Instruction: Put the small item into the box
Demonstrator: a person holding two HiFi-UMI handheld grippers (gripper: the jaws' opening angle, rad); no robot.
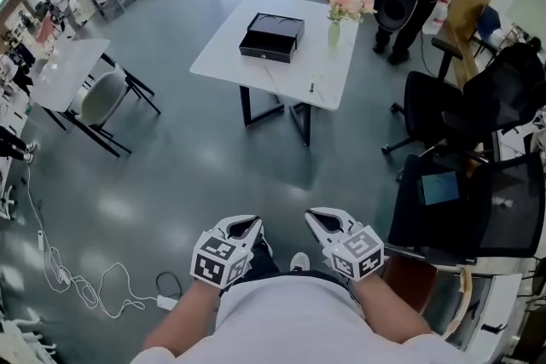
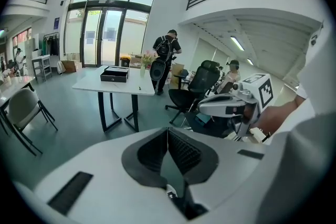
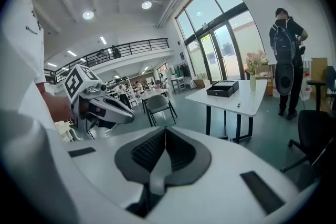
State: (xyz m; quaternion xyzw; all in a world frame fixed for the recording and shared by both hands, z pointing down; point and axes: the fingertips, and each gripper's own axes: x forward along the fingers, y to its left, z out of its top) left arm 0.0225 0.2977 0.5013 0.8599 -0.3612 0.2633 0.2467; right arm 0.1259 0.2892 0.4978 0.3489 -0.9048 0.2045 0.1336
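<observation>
The left claw (image 1: 241,227) and right claw (image 1: 324,222) are both pressed together, well apart from the white surface (image 1: 223,54), where the small item (image 1: 312,86) lies outside the open black box (image 1: 271,36).

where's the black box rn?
Black box sits on the white table ahead in the head view, left of the flower vase, beyond the small item.

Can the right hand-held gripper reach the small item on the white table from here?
Probably not yet. The right hand-held gripper sits well short of it: a stretch of floor separates it from the white table where the small item lies. Nothing blocks the path, so stepping closer should do.
</observation>
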